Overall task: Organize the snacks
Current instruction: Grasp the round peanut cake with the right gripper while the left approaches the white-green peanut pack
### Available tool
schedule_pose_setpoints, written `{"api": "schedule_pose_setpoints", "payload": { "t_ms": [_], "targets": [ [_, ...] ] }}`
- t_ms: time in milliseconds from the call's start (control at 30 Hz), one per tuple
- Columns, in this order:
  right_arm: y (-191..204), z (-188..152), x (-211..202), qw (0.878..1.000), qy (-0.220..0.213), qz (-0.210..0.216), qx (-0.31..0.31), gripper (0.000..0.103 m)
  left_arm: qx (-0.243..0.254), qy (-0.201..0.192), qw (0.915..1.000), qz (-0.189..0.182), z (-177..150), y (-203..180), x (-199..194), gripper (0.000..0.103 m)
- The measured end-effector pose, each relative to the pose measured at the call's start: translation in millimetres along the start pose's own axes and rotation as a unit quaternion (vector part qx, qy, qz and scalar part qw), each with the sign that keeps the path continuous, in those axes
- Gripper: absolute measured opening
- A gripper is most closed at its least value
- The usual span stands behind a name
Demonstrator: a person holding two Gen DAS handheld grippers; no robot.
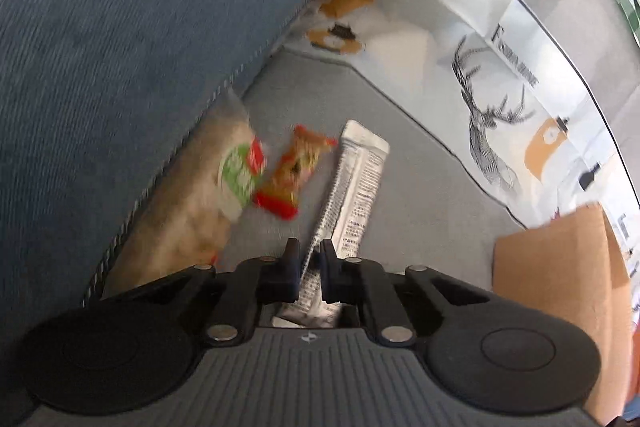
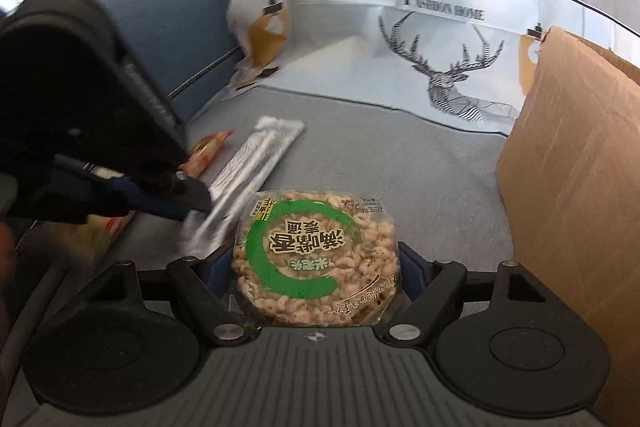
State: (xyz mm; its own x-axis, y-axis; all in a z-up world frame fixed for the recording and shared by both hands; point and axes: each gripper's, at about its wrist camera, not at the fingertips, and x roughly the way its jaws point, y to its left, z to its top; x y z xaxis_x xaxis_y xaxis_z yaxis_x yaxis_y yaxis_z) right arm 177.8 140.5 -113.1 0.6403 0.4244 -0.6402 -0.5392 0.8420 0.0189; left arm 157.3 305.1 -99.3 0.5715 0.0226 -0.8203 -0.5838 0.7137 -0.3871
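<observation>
My left gripper is shut on the near end of a long silver snack packet, which stretches away over the grey sofa seat. The same gripper and packet show at the left of the right wrist view. My right gripper is shut on a clear pack of puffed rice cake with a green ring label. A small orange-red snack packet and a large beige bag with a green-red label lie by the blue cushion.
A blue sofa cushion fills the left. A white cloth with a deer print drapes the sofa back. A brown cardboard box stands at the right, also seen in the left wrist view.
</observation>
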Motion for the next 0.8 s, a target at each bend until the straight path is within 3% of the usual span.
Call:
{"api": "schedule_pose_setpoints", "payload": {
  "t_ms": [333, 400, 500, 800],
  "targets": [
    [5, -33, -54, 0.998, 0.064, 0.016, -0.023, 0.081, 0.023, 0.089, 0.9951, -0.037, -39, 14, -23, 0.013],
    [7, -41, -67, 0.996, 0.075, 0.025, -0.032, 0.081, 0.02, 0.091, 0.9946, -0.046, -49, 14, -35, 0.031],
    [11, -53, -89, 0.995, 0.083, 0.037, -0.049, 0.081, 0.011, 0.049, 0.9973, -0.053, -58, 15, -62, 0.038],
    [13, -86, -165, 0.99, 0.049, 0.075, -0.109, 0.081, -0.027, -0.087, 0.9953, -0.034, -57, 25, -116, 0.036]
  ]
}}
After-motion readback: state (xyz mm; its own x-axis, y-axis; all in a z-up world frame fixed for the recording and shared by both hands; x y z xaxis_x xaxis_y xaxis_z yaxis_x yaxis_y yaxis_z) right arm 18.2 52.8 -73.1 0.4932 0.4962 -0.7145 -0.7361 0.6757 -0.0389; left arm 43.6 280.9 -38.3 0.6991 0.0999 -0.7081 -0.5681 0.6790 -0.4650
